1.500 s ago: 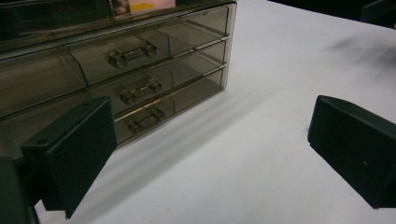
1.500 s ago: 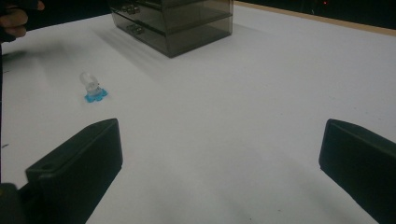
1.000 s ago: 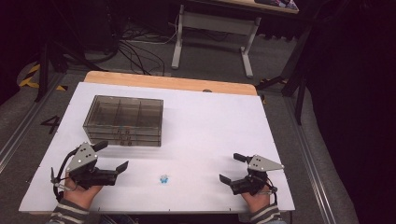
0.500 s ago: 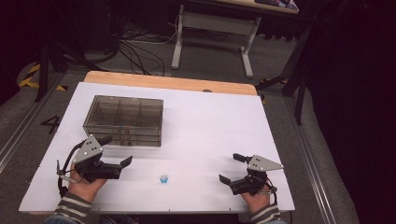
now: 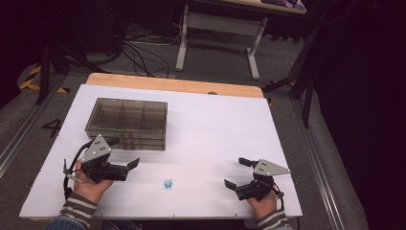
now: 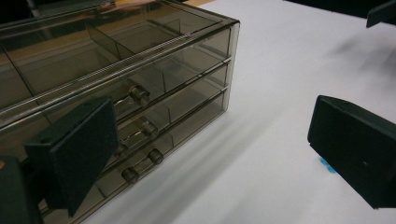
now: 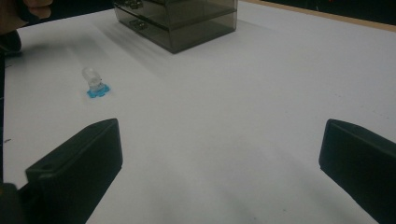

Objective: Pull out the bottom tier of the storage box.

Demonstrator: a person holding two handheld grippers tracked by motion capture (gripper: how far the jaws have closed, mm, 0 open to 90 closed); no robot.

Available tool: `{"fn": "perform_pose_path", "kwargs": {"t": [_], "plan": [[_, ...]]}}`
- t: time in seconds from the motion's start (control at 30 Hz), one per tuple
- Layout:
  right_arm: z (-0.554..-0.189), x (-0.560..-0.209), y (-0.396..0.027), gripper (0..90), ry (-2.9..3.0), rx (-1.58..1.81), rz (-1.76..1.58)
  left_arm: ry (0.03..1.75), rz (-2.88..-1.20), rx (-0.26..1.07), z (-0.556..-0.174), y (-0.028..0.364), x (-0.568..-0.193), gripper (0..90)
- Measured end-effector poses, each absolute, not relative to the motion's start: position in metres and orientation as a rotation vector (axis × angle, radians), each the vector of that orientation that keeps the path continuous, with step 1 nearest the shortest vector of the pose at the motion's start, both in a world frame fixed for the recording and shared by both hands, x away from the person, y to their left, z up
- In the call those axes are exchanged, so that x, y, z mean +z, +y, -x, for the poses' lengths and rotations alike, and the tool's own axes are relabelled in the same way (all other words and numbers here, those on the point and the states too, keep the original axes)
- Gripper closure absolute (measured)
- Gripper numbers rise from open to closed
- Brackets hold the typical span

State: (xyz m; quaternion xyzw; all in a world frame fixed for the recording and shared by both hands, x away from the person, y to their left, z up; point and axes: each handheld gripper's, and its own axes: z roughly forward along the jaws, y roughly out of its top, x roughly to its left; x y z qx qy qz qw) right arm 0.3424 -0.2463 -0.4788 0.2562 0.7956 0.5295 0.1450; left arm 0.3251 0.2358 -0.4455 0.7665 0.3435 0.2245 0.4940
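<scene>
The left hand-held gripper (image 5: 125, 153) hangs just in front of the smoky drawer box (image 5: 127, 123), jaws spread wide and holding nothing; 1 jaw is close to the drawer knobs (image 6: 138, 94). A small clear piece on a blue base (image 5: 167, 183) sits on the white table (image 5: 220, 129), between both grippers. The right hand-held gripper (image 5: 237, 172) rests low near the front edge, gaping wide, empty.

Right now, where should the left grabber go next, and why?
Probably a little closer to the drawer box, lining up on a drawer knob. The left gripper is open, holds nothing, and already points at the shut drawers. The small blue-based piece lies loose on the table.
</scene>
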Motion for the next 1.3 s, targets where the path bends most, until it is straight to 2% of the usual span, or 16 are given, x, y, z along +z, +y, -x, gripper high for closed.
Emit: {"fn": "perform_pose_path", "kwargs": {"t": [0.2, 0.43, 0.73, 1.3], "plan": [[-0.342, -0.479, -0.246, 0.2, 2.292, 1.526, -0.737, 0.808, -1.874, 0.538, -0.326, 0.236, -0.443, 4.4], [-0.342, -0.479, -0.246, 0.2, 2.294, 1.525, -0.736, 0.766, -1.922, 0.537, -0.327, 0.235, -0.441, 13.0], [-0.342, -0.479, -0.246, 0.2, 2.297, 1.527, -0.736, 0.731, -1.949, 0.540, -0.327, 0.238, -0.437, 15.9], [-0.342, -0.480, -0.246, 0.2, 2.305, 1.520, -0.740, 0.597, -2.066, 0.707, -0.320, 0.236, -0.425, 16.7]]}}
